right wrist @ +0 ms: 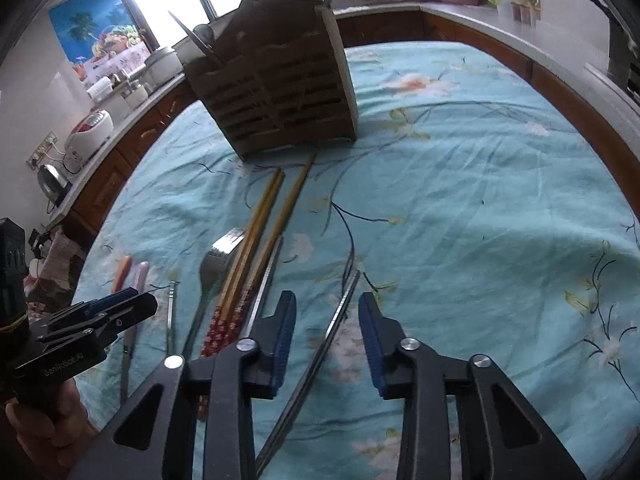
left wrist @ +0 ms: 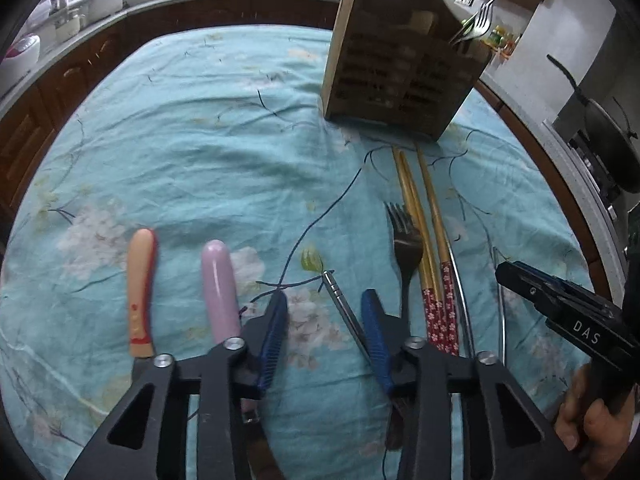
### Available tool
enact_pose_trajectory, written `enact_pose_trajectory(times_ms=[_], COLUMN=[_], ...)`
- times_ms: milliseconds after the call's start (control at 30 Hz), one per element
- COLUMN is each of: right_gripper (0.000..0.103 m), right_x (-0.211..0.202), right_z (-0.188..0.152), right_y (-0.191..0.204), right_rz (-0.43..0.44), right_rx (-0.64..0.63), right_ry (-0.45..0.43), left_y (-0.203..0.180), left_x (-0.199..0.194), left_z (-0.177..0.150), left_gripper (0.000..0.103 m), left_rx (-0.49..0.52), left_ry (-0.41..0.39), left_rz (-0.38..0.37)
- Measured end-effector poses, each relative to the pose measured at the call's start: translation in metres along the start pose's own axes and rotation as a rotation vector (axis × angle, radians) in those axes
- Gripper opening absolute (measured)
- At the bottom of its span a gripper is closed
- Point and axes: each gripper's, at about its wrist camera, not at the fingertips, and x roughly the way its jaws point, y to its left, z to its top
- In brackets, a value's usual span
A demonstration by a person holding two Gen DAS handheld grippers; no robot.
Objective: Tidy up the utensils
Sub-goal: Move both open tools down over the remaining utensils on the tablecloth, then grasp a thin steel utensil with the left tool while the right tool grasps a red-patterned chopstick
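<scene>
A: Utensils lie in a row on the floral tablecloth (left wrist: 200, 128), before the wooden holder (left wrist: 400, 76).
B: The grippers?
A: Left gripper (left wrist: 325, 312) straddles a thin metal rod (left wrist: 344, 308), pads not touching. Right gripper (right wrist: 327, 320) straddles a metal chopstick (right wrist: 340, 312), likewise apart.

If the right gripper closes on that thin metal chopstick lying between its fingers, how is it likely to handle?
The metal chopstick looks thin, smooth and shiny, so it may slip or twist between the right gripper's pads. It looks rigid, so it should probably lift without drooping. Lying flat on the soft, wrinkled tablecloth, it may sink slightly or roll when nudged.
</scene>
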Motion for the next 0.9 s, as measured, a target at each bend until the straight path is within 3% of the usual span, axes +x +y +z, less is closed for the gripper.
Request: enact_pose_trajectory(times_ms=[100, 267, 300, 400, 633, 900], right_gripper=[0.029, 0.028, 0.027, 0.011, 0.007, 0.005], right_x=[0.009, 0.016, 0.018, 0.019, 0.017, -0.011], right_z=[-0.001, 0.007, 0.007, 0.006, 0.011, 0.022], right_y=[-0.002, 0.005, 0.007, 0.009, -0.001, 0.007], right_rz=[-0.01, -0.014, -0.018, -0.06, 0.021, 0.079], right_rx=[0.001, -0.058, -0.074, -0.109, -0.041, -0.04], right_ry=[0.023, 0.027, 0.028, 0.018, 0.004, -0.064], left_y=[-0.004, -0.016, -0.016, -0.018, -0.009, 0.005], left_x=[0.011, 0.021, 0.022, 0.025, 0.019, -0.014], left_z=[0.003, 0.006, 0.006, 0.007, 0.01, 0.013], left_gripper=[0.031, 0.013, 0.012, 0.01, 0.005, 0.005], left_rx=[0.022, 0.088, 0.094, 0.107, 0.068, 0.035], left_ry=[0.009, 0.005, 0.004, -0.002, -0.011, -0.072], left_rz=[0.015, 0.055, 0.056, 0.055, -0.01, -0.067])
